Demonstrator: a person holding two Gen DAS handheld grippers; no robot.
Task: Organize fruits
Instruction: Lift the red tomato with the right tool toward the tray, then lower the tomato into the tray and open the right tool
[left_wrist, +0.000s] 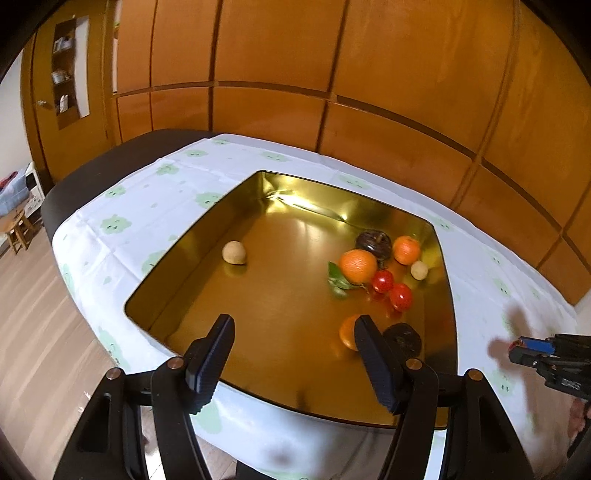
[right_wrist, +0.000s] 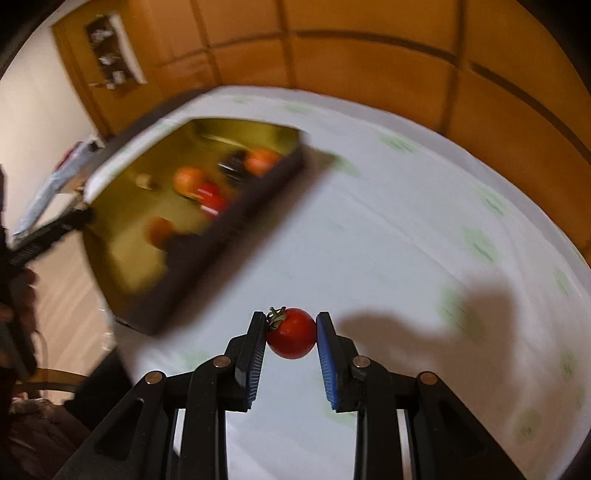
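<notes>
A gold metal tray (left_wrist: 192, 236) sits on the white cloth. Inside lie a pale round fruit (left_wrist: 233, 253), a leafy orange (left_wrist: 357, 265), a second orange (left_wrist: 406, 250), two red tomatoes (left_wrist: 391, 290), a dark fruit (left_wrist: 373, 240), a small pale fruit (left_wrist: 419, 270), and near the front another orange (left_wrist: 348, 332) beside a dark fruit (left_wrist: 403, 338). My left gripper (left_wrist: 293, 328) hovers open over the tray's near edge, nothing between its fingers. My right gripper (right_wrist: 291, 319) is shut on a small red tomato (right_wrist: 291, 334) above the cloth, right of the tray (right_wrist: 122, 236). It shows at the right edge (left_wrist: 532, 349).
The table (left_wrist: 92, 162) has a dark top under a white cloth with green prints (right_wrist: 406, 229). Wood-panelled walls (left_wrist: 332, 74) stand behind it. Wooden floor (left_wrist: 33, 332) and a small stool (left_wrist: 16, 229) lie to the left. A hand's shadow (right_wrist: 443, 325) falls on the cloth.
</notes>
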